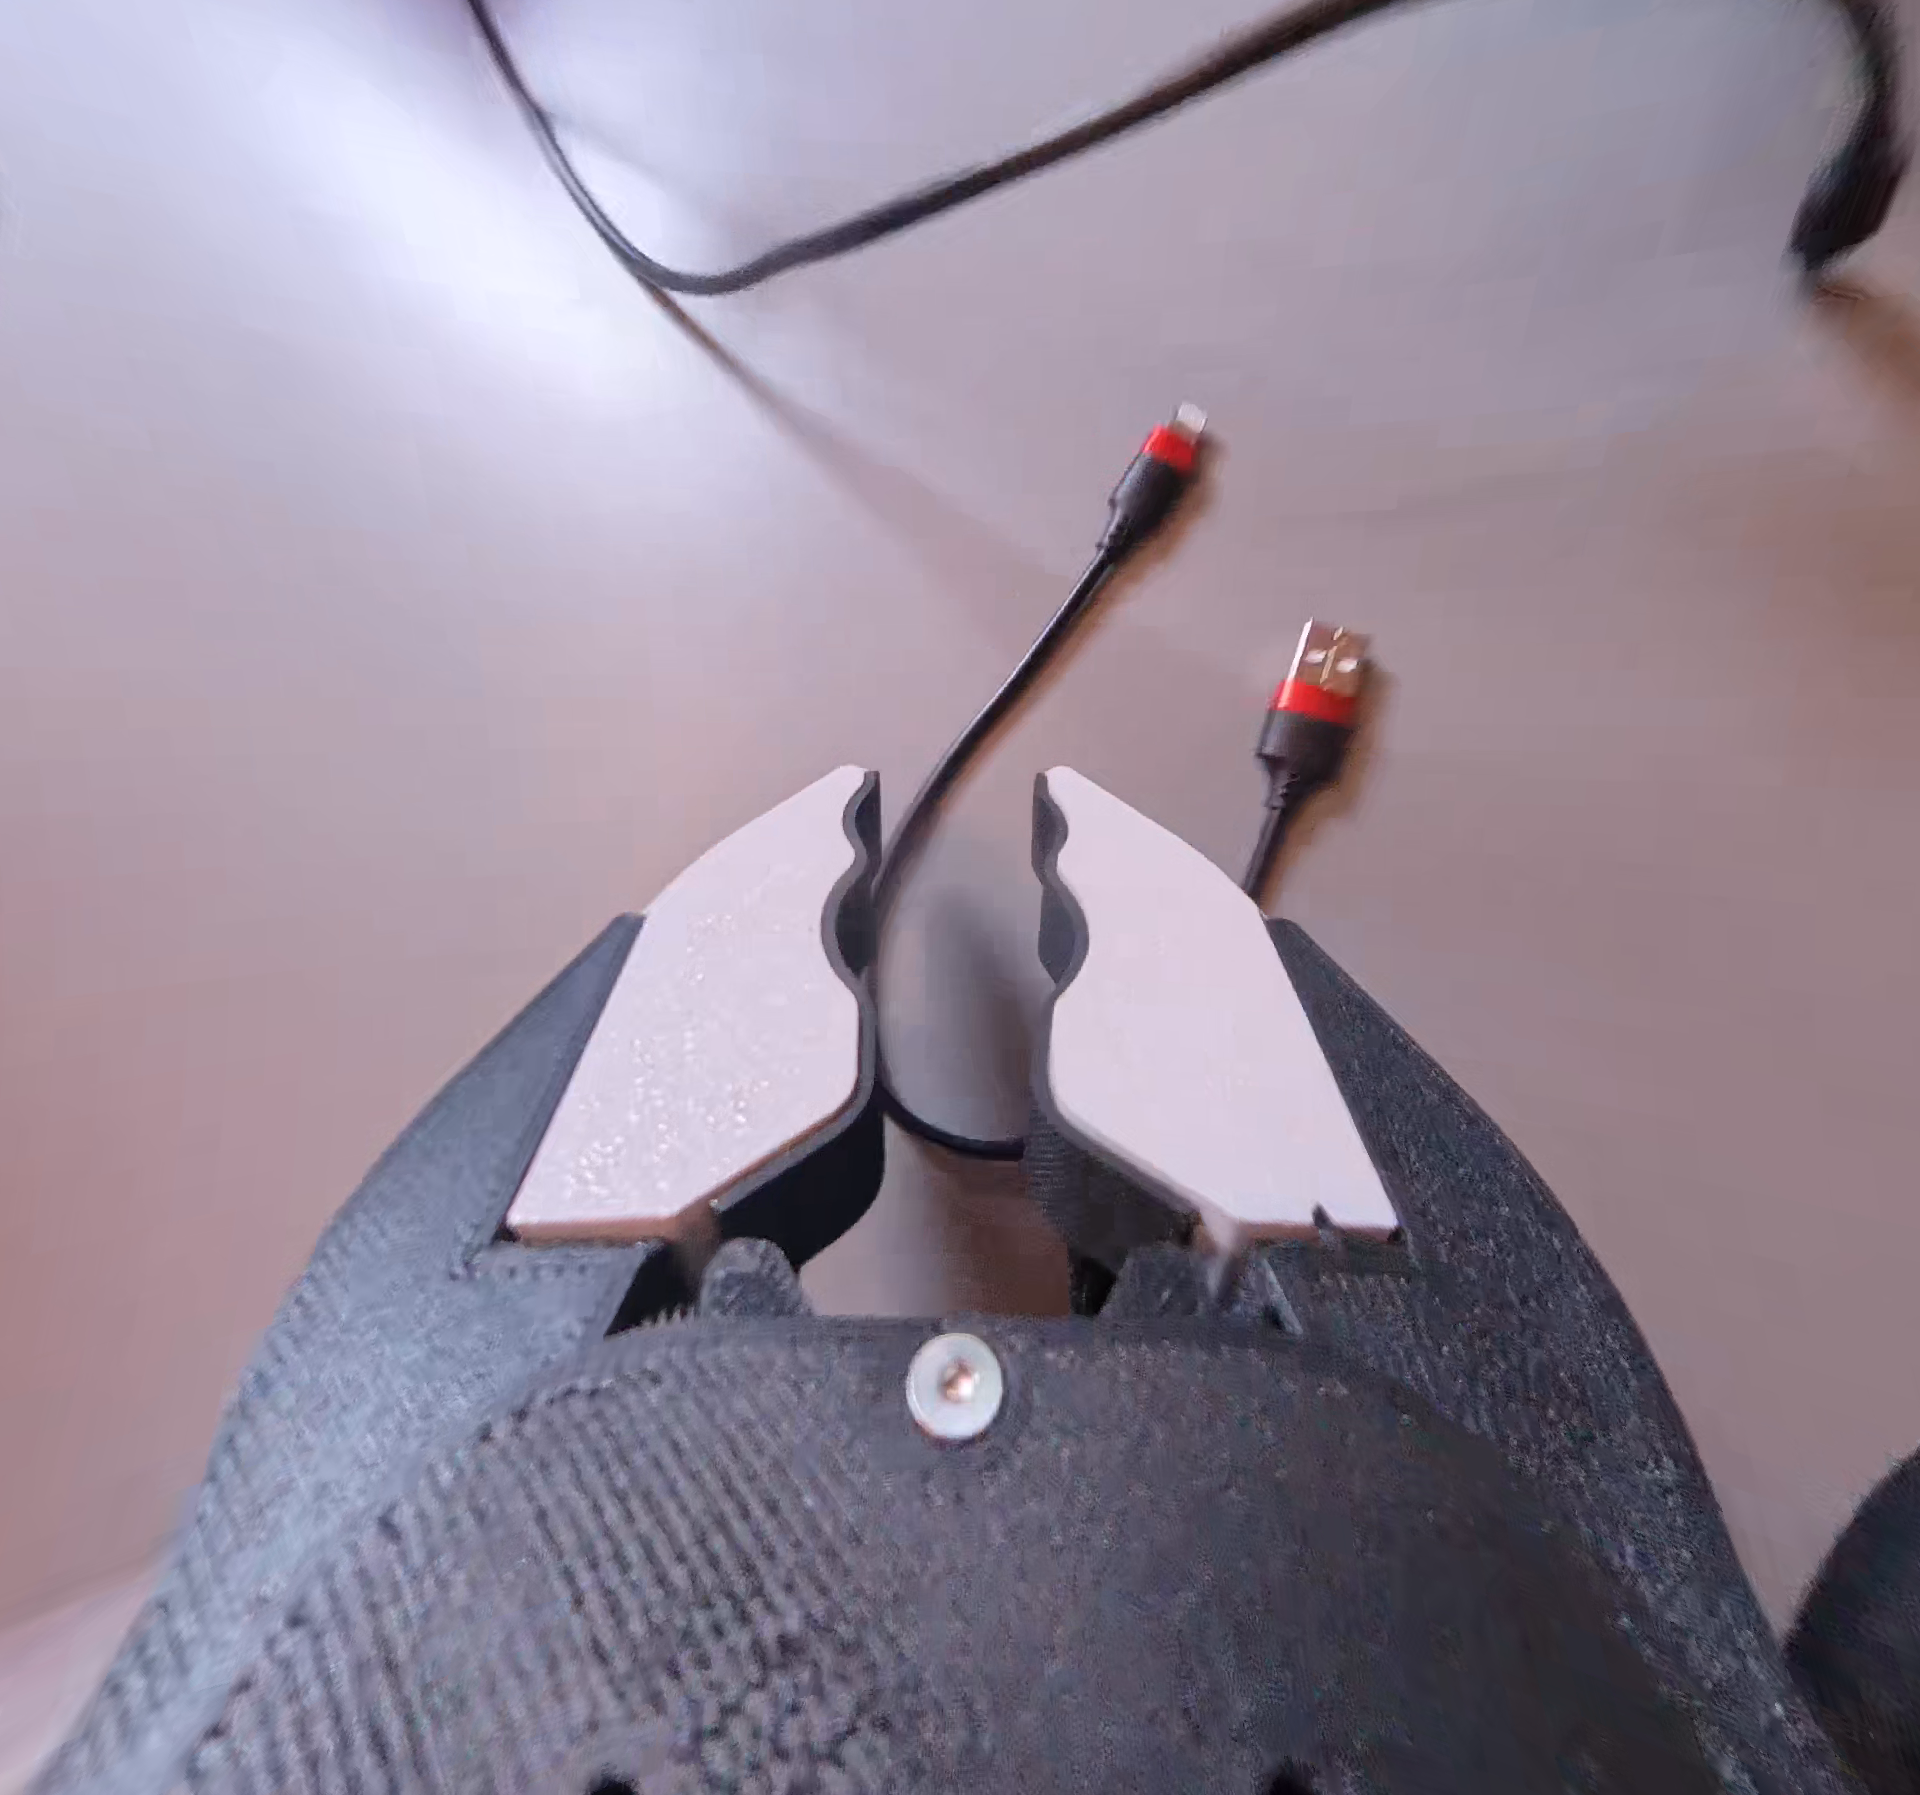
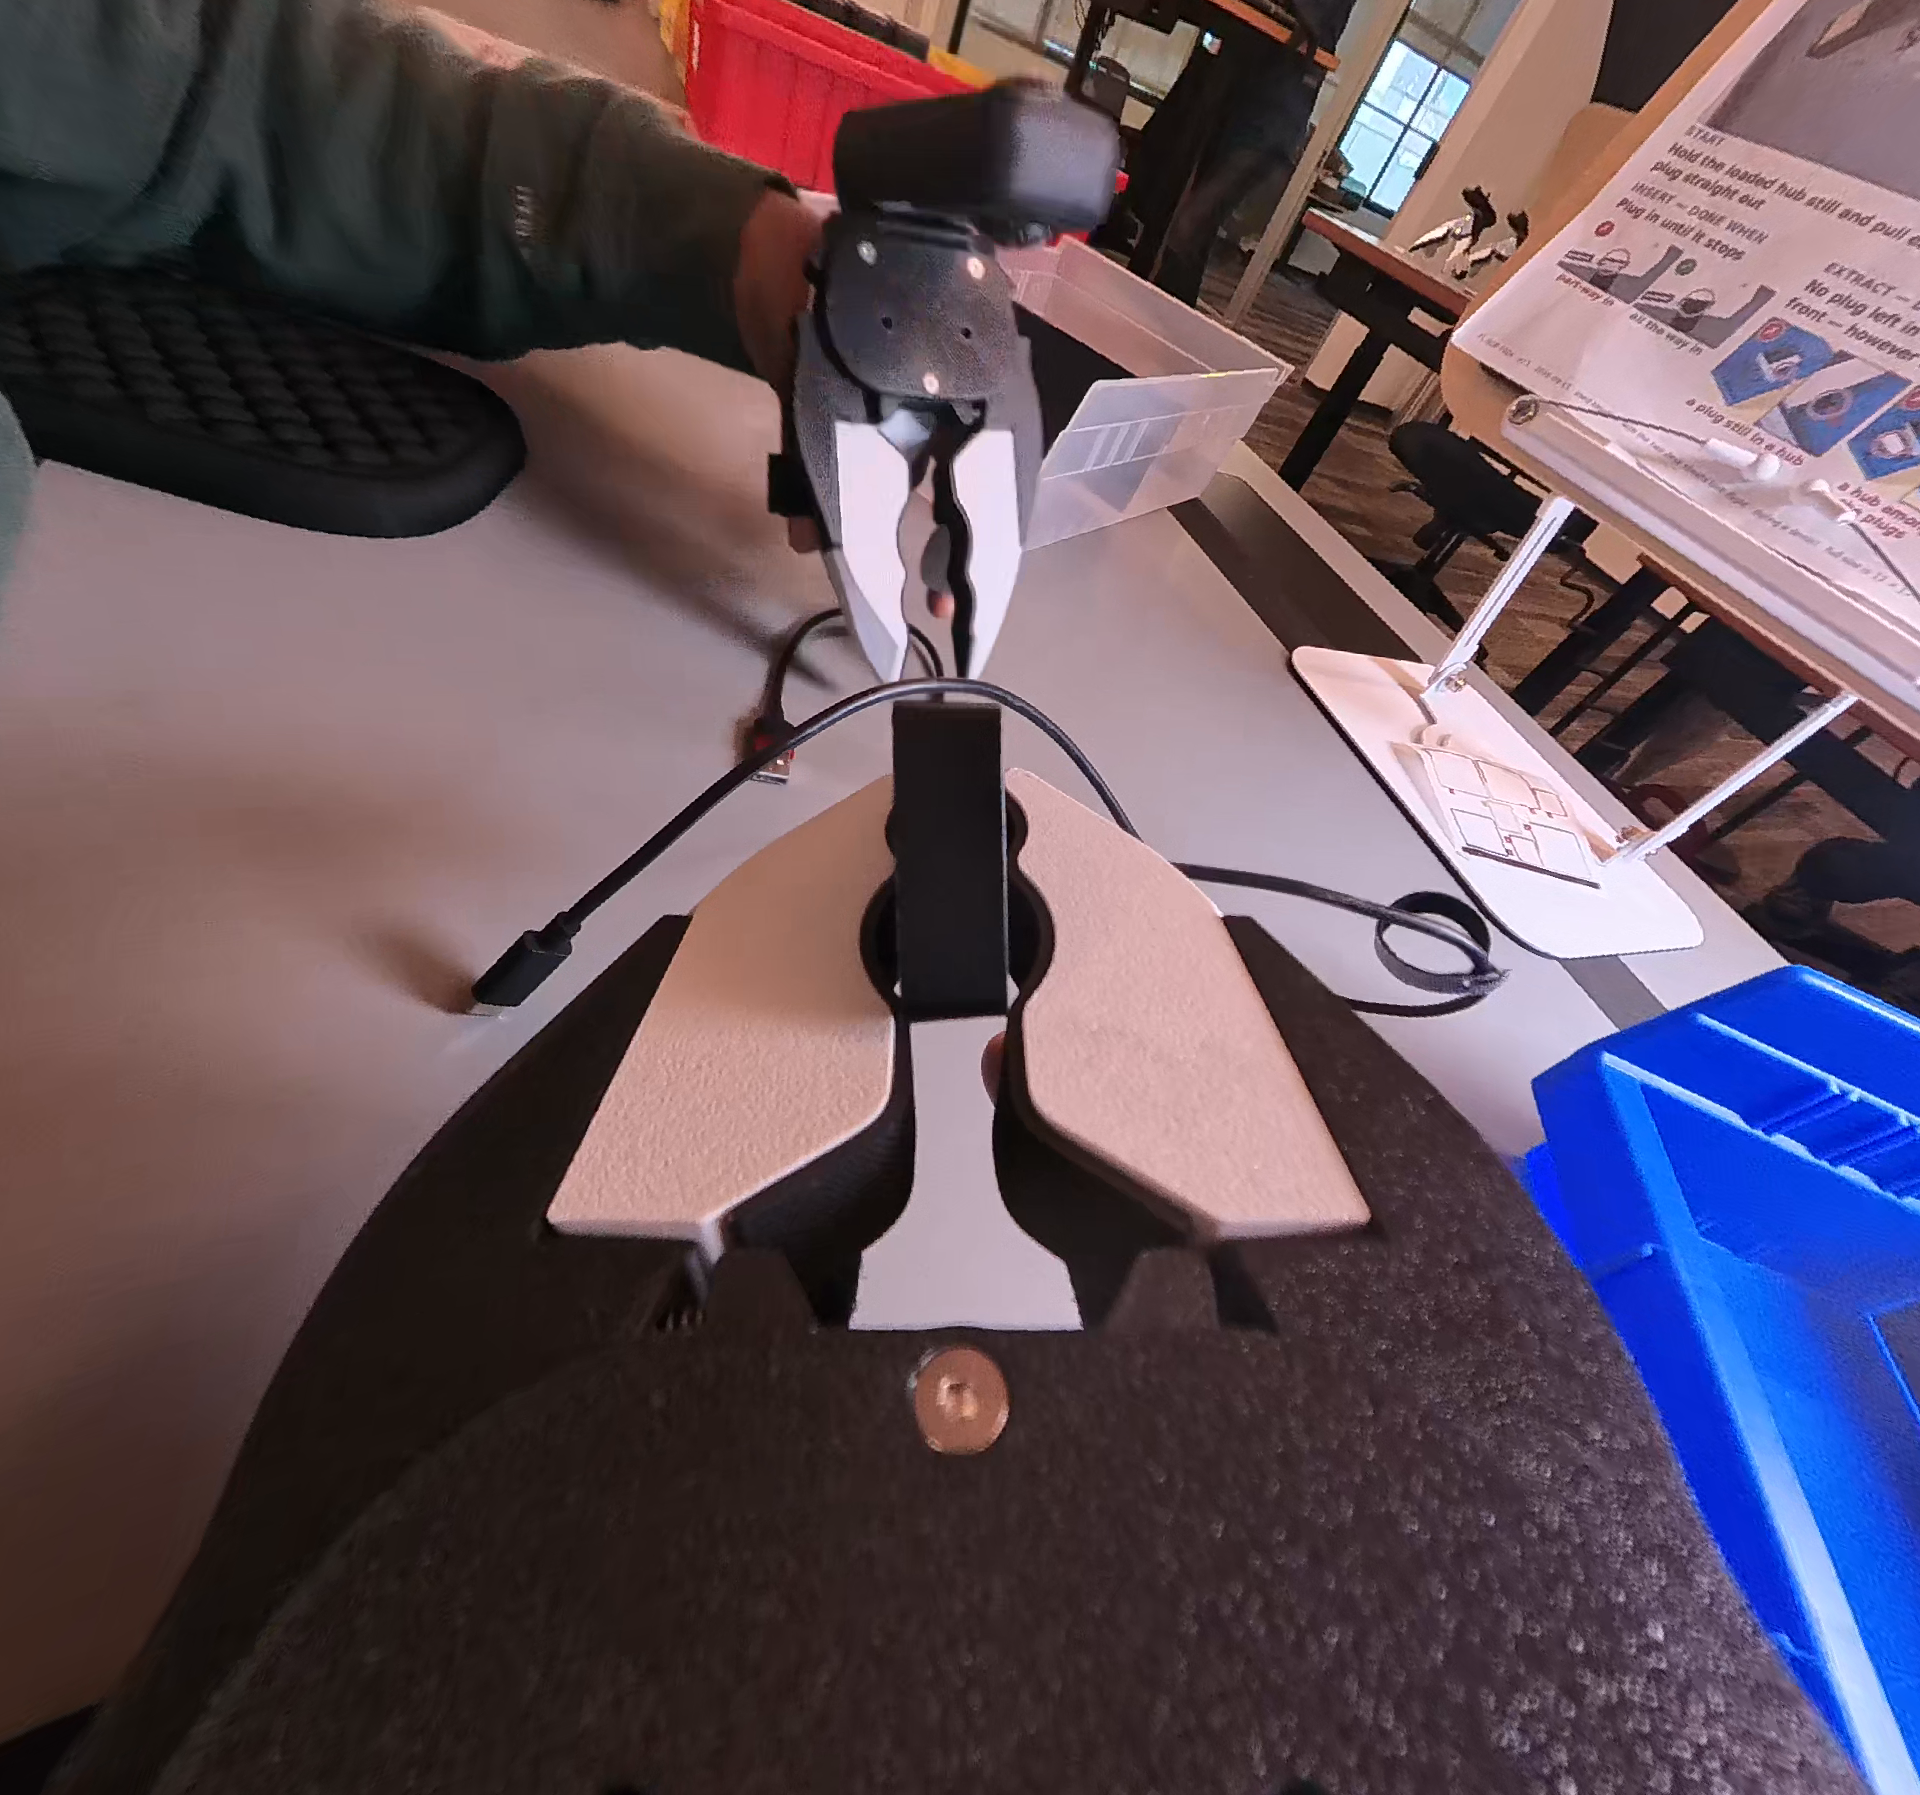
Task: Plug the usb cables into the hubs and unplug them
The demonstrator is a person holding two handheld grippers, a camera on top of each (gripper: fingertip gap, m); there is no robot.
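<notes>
Right wrist view: nearest us the right claw (image 2: 948, 815) is closed down on a black block, we take it for the hub (image 2: 948, 857), held upright so its far end faces the other claw, likely to keep it steady for plugging. Its thin black lead (image 2: 665, 836) arcs over the top and drops left to a small black plug (image 2: 525, 966) lying on the grey tabletop (image 2: 260, 810), and trails right to a loop by a white stand base (image 2: 1496, 810). A blue bin (image 2: 1725, 1226) sits at near right. Just beyond the hub the left claw (image 2: 930, 670) points down at the tabletop, jaws only slightly parted, a person's hand (image 2: 774, 291) and green sleeve behind it; a clear box (image 2: 1143, 395) and red crates (image 2: 790, 72) lie farther back. Left wrist view: the left claw (image 1: 956, 810) is partly open, nothing pinched, and a red-and-black cable (image 1: 997, 706) runs through the gap on the tabletop (image 1: 416, 706), brushing the left finger (image 1: 727, 966). We judge it is straddling the cable to grab it. Beyond the tips, the cable's USB-A plug (image 1: 1325, 685) lies just right, the small plug (image 1: 1169, 452) farther on, both unplugged. Farthest, another black cable (image 1: 935, 197) curves across, blurred. No plug is in the hub that we can see.
</notes>
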